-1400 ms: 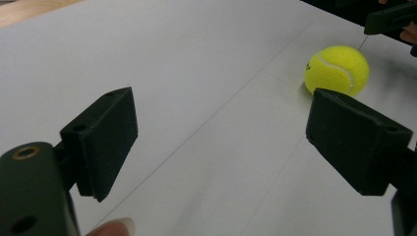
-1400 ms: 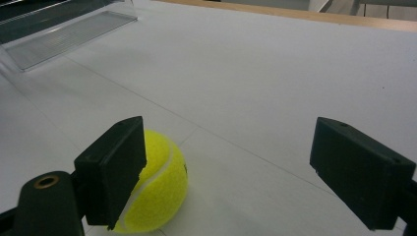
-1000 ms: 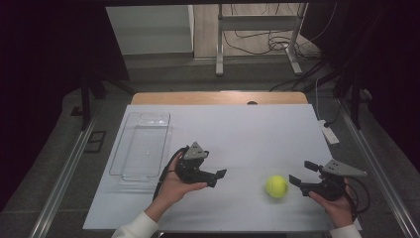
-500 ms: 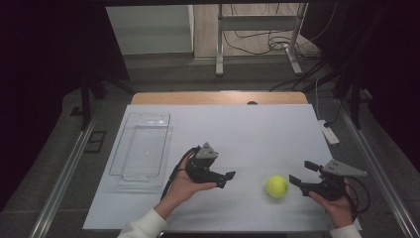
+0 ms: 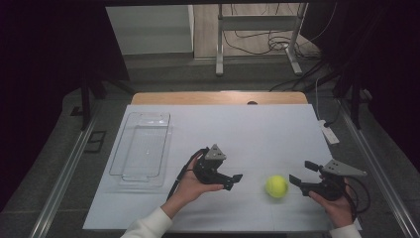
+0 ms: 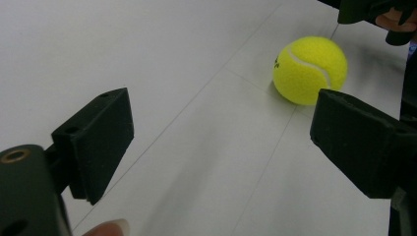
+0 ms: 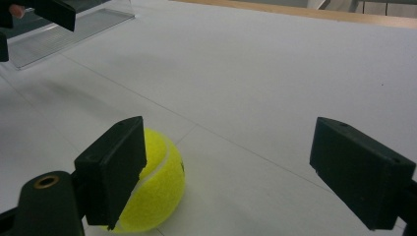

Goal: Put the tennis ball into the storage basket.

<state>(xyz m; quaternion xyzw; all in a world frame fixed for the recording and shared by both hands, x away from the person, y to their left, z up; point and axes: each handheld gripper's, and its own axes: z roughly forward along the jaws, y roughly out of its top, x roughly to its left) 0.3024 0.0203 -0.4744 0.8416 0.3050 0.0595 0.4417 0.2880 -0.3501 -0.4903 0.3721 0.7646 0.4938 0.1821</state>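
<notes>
A yellow tennis ball lies on the white table top near the front edge. My left gripper hovers to its left, open, jaws pointing at the ball with a gap between. In the left gripper view the ball sits ahead and to the right of the open left gripper. My right gripper stands open just right of the ball. In the right gripper view the ball is partly hidden behind the left jaw of the open right gripper, outside the gap.
A clear plastic tray rests on the table's left side, also visible as the tray far off. A white power strip lies at the right edge. The wooden table edge runs along the back.
My left gripper has moved to the right, closer to the ball. The right gripper and the ball have stayed in place.
</notes>
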